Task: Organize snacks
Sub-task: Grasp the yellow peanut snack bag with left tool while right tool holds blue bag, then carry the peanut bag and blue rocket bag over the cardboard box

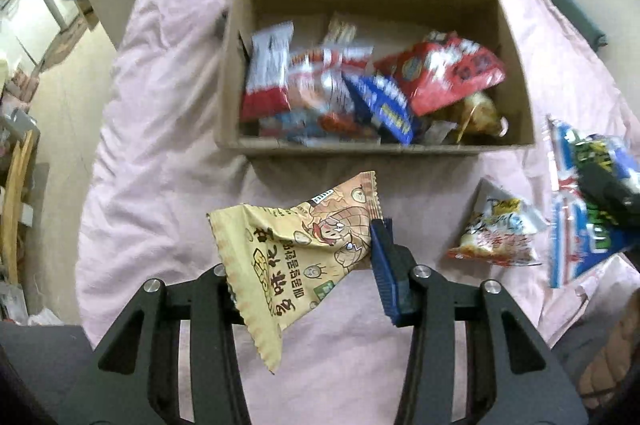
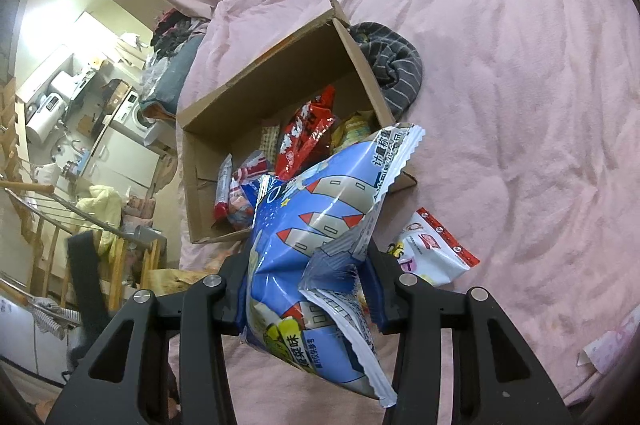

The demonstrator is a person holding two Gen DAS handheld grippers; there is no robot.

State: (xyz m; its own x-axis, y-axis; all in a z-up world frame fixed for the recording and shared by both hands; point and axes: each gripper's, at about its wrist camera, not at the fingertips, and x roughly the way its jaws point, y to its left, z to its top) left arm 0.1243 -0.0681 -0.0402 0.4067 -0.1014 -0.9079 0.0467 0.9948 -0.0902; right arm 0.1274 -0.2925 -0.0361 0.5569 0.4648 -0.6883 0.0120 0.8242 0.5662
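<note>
Two jaws pinch packets: left gripper tan peanut packet, right gripper blue packet

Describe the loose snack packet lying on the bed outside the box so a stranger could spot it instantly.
Start at the open cardboard box on the pink bedspread. Just beyond its front right corner lies a small white packet, flat on the cover. Unlike the tan peanut bag beside it, no gripper holds it.

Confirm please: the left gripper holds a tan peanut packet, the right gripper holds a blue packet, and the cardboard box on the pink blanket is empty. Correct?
Not quite. The cardboard box is not empty: the left wrist view shows several snack packets inside it. The rest holds: the left gripper holds the tan peanut packet, the right gripper holds the blue packet, and the box sits on the pink blanket.
</note>
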